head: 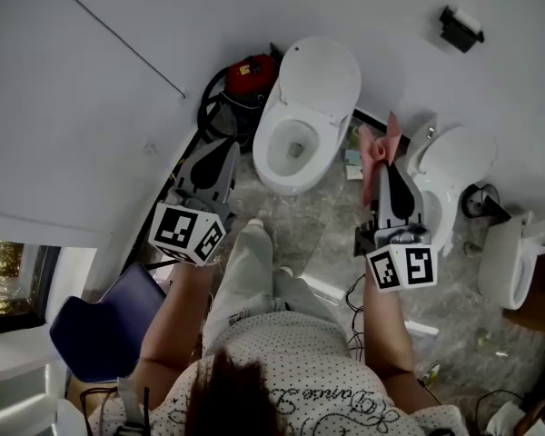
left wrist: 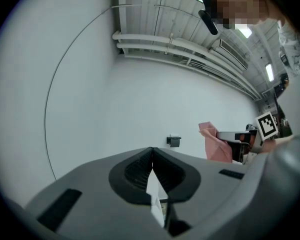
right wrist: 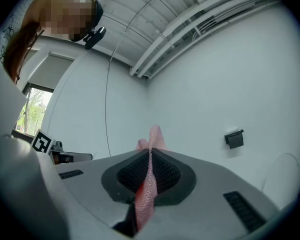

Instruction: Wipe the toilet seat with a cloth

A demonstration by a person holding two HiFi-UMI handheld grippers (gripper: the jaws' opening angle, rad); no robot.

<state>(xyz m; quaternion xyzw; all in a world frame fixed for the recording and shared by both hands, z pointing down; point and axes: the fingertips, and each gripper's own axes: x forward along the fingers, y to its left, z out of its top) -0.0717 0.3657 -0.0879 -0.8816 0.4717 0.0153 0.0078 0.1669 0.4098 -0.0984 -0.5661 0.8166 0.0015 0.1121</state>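
R gripper (right wrist: pixel 149 152) fingers (right wrist: pixel 166 173) pinch the pink cloth (right wrist: pixel 146 194) (tip pokes up past them); dark wall fixture (right wrist: pixel 234 139) at right.

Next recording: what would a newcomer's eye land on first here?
The pink cloth pinched in the right gripper stands out first, held in the air to the right of the white toilet and apart from it. The toilet stands against the wall with its lid up, ahead of the person's legs. The left gripper hangs shut and empty on the toilet's other side, near a red device with a black hose.
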